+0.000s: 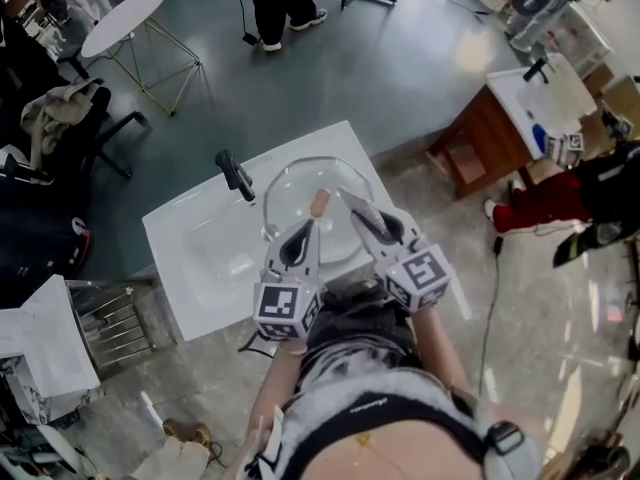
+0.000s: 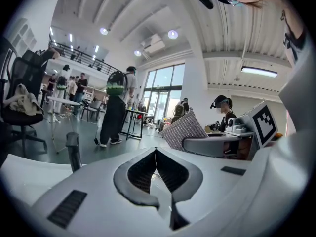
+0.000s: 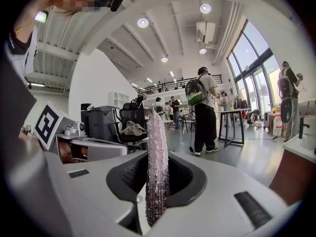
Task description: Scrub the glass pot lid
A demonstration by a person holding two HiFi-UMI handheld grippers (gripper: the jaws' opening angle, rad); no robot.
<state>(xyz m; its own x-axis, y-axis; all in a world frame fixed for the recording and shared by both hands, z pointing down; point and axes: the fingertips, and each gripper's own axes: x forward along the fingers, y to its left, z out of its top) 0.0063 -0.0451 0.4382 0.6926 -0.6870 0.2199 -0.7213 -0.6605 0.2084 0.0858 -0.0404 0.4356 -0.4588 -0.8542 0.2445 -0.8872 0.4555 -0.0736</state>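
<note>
Glass lid (image 1: 298, 181) in white sink (image 1: 212, 260)

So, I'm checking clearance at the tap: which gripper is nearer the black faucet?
Left. The left gripper sits right of the black faucet, over the sink; the right gripper, clamping the scrub cloth, is farther right again.

The glass pot lid (image 1: 300, 193) is round and clear, with a tan knob (image 1: 320, 204) at its middle. It lies knob-up in the basin of the white sink (image 1: 190, 258). The scrub cloth (image 3: 157, 132) is a thin, glittery pinkish-grey weave. It stands upright and edge-on, pinched between the jaws of the right gripper (image 3: 157, 154) above the lid.
</note>
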